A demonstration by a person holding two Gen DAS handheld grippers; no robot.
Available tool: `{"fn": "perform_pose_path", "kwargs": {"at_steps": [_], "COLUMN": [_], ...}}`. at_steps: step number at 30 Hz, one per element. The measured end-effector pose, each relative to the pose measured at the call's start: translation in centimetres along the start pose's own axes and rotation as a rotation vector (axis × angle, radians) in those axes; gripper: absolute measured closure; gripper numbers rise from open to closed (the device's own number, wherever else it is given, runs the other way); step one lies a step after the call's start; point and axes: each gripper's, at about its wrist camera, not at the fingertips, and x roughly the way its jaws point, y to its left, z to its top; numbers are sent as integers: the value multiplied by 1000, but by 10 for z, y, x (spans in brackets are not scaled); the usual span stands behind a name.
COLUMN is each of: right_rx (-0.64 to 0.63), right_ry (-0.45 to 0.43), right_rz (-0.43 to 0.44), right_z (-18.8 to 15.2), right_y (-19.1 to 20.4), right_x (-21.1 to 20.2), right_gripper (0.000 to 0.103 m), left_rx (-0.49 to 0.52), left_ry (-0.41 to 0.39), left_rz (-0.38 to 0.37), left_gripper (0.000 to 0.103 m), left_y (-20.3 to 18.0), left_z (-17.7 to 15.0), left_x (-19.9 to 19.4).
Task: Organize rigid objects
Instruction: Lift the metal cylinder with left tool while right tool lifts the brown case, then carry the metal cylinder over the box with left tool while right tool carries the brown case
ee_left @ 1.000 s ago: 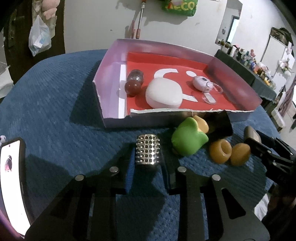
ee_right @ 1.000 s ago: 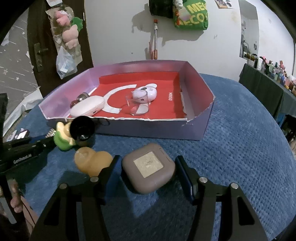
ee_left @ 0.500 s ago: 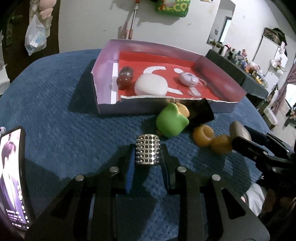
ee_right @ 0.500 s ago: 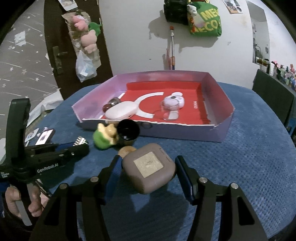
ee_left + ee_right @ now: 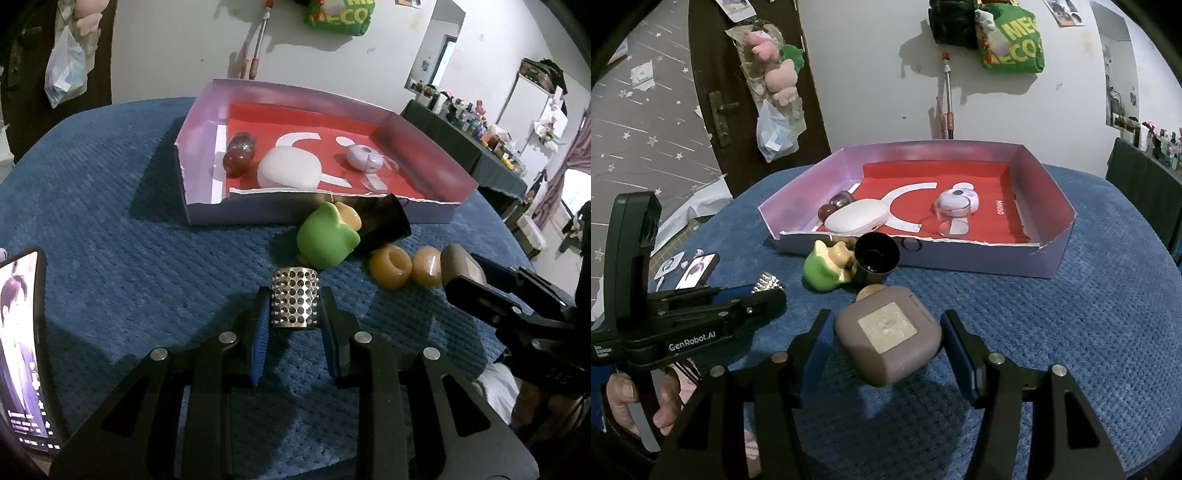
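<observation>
My left gripper [image 5: 294, 309] is shut on a perforated silver cylinder [image 5: 294, 302] and holds it above the blue cloth. My right gripper [image 5: 888, 330] is shut on a brown square case [image 5: 888, 338], lifted off the cloth. Ahead is a purple box [image 5: 201, 218] with a red floor; it holds a white case [image 5: 289, 168], a dark red ball [image 5: 236, 162] and a lilac case [image 5: 360, 157]. In front of the box lie a green toy [image 5: 327, 236], a black cup [image 5: 384, 221] and two amber rings [image 5: 389, 266]. The box also shows in the right wrist view [image 5: 960, 260].
A lit phone [image 5: 20, 332] lies at the left on the blue cloth [image 5: 110, 240]. The far wall has hanging bags and a door. A dark shelf with small items [image 5: 480, 136] stands to the right.
Both grippers rose and drew back from the box with their objects held. The brown case left the cloth and now hides the amber rings in the right wrist view.
</observation>
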Motion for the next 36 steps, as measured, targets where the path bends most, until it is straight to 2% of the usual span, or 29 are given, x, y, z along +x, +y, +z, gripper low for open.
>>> {"fn": "perform_pose_path", "kwargs": {"at_steps": [14, 36], "right_rx": [-6, -21], "right_ry": [-17, -45], "right_rz": [23, 69], "right_z": [6, 37], "right_y": [4, -7], "right_x": [-4, -4], "right_gripper": [41, 41], "left_rx": [4, 77], "left_ry": [-24, -53], "left_rz": [-30, -77], "left_gripper": [79, 79], "left_y": [0, -22], "left_z": [5, 42], "left_x": [-11, -14]}}
